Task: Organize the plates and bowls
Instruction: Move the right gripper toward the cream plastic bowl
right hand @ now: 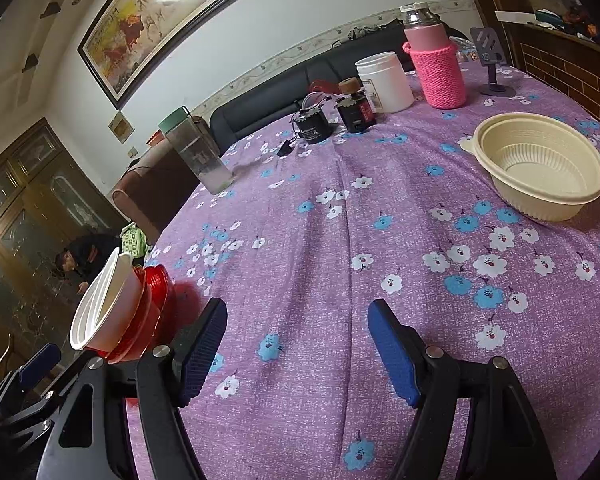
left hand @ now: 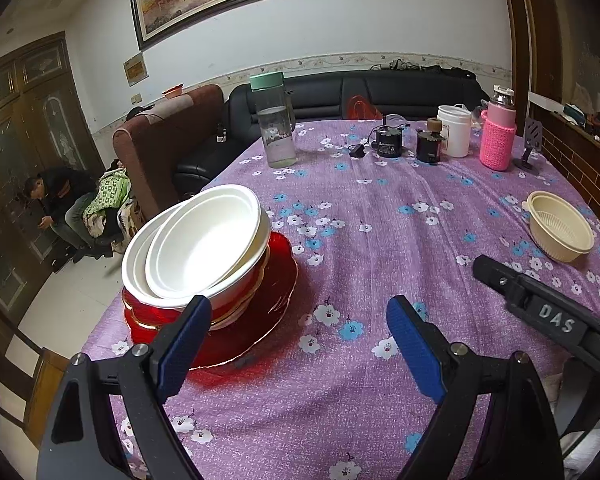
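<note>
Two pairs of tongs hang over the counter (left hand: 340, 216), which wears a purple cloth with white and blue flowers.

Ahead and to the left of the left tongs (left hand: 298, 320) stands a stack: white bowls (left hand: 204, 244) nested crookedly on a red plate (left hand: 256, 320). The left finger (left hand: 184, 344) of these tongs covers the near rim of the stack, so whether it touches cannot be told. How many red pieces lie under the bowls is hard to make out. The stack stands close to the counter's left edge; beyond that edge the floor drops away. The left tongs stand wide, with only bare cloth between the pads.

Between the two pairs of tongs and ahead of them, open cloth runs far back to a clear bottle (left hand: 274, 124), small dark jars (left hand: 388, 142), a white tub (left hand: 454, 130) and a pink knitted flask (left hand: 498, 136). The labels on the jars are too small to read.

The right tongs (right hand: 296, 344) also stand wide and hold nothing. Ahead and to their right, well apart, a cream bowl (right hand: 540, 164) sits upright near the counter's right edge; in the left wrist view a fingertip of the right tongs reaches toward it, short of touching. In the right wrist view the stack is seen edge-on at far left, partly cut off by the tong body.
</note>
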### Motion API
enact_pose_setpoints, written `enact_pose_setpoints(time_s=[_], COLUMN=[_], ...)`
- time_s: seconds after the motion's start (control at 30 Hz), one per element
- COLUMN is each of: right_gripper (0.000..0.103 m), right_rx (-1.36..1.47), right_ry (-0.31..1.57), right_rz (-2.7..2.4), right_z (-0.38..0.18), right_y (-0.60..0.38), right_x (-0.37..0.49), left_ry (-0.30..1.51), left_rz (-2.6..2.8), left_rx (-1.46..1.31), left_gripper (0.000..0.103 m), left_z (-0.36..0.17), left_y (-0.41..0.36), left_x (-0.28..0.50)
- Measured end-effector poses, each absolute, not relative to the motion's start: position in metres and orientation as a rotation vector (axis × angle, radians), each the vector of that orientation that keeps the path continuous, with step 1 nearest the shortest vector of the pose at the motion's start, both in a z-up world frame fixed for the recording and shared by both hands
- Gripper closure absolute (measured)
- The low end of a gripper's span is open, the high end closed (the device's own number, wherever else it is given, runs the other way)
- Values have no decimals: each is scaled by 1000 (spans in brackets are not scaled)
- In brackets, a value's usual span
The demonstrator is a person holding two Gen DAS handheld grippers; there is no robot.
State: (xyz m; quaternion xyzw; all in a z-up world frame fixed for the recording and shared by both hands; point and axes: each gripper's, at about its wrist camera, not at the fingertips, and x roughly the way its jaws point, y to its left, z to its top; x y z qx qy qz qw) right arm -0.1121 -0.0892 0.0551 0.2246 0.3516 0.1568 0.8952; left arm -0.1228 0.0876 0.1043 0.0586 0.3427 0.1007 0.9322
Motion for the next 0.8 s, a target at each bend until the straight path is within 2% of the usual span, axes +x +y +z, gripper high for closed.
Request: enact_pose_setpoints(time_s=[0.13,0.53,0.8], right_gripper=[25,26,26], right_rx=[500,581,547], right_ry=[716,591,560], right_rz=[324,-16,-113], right_z=[58,84,94], right_y=[-113,-274,-310], right_x=[-115,-123,-86], left_ry=[695,689,758], left_rz=[202,34,-135], left_rx=[149,189,152], left_gripper=[14,14,14], left_z=[105,115,118], left_y=[84,32,-23], left_x=[-120,-82,-49])
